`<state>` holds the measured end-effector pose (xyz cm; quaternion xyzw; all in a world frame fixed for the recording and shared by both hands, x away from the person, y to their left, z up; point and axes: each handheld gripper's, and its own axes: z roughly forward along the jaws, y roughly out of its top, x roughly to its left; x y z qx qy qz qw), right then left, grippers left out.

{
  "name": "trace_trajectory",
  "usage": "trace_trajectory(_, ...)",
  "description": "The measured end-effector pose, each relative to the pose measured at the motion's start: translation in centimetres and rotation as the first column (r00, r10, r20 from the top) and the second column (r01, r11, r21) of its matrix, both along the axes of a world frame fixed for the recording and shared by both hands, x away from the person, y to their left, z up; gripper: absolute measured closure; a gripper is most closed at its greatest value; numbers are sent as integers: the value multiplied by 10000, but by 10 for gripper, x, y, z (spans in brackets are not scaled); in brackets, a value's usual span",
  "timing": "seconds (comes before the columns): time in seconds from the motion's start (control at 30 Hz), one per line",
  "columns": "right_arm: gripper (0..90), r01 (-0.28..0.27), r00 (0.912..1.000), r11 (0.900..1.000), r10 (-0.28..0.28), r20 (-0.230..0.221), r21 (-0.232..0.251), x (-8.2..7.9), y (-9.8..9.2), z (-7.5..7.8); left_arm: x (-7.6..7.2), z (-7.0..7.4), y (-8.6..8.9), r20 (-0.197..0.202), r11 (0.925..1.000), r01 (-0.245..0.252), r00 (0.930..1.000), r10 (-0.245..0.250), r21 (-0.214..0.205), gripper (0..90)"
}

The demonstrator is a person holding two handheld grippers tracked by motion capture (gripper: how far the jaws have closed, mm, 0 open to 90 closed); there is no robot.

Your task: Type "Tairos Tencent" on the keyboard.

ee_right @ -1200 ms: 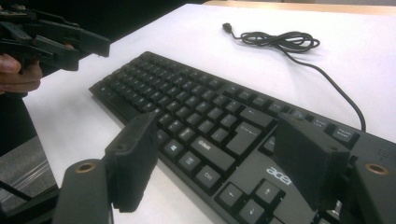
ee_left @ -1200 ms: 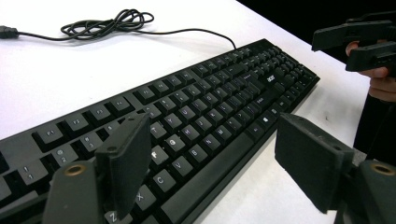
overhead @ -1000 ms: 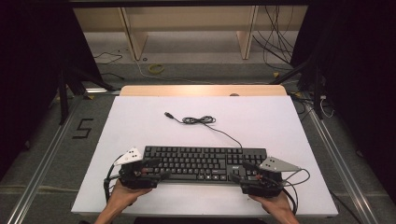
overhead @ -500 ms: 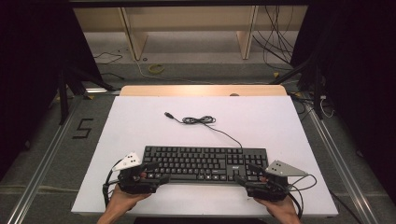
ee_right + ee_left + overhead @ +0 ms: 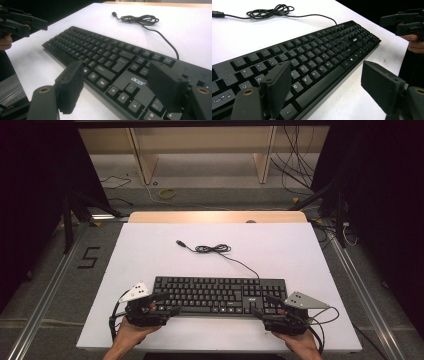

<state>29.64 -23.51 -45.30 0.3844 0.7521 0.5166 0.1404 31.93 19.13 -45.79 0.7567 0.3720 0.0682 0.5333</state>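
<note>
On the white tabletop (image 5: 150,250), near the front edge: black keyboard (image 5: 220,295) lying flat, long side parallel to that edge. Its cable (image 5: 212,249) runs off the back right, loose coil further back toward table centre, USB plug at the far end, not connected to anything.

Left hand-held gripper (image 5: 165,304) sits at the kbd's left front corner. Jaws wide apart, nothing between them but the corner area: one jaw over the keys around the W/C rows, the other out over bare tabletop in front of the kbd. Can't tell if either jaw touches the case.

Right hand-held gripper (image 5: 260,309) at the right front corner, roughly mirrored. Jaws also wide; one over the arrow-key/numpad zone, the other over bare tabletop just off the front edge. Contact w/ the kbd: can't tell.

Both grippers angled inward toward each other, person's hands behind them at the table edge. Grey triangular plates on top of both.
</note>
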Motion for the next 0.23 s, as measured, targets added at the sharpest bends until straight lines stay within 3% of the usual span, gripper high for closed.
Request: trace_trajectory(0.23,304,2,10000,10000,-2,5,11,0,0,0,0,0,0,5,10000,-2,10000,2,6,240)
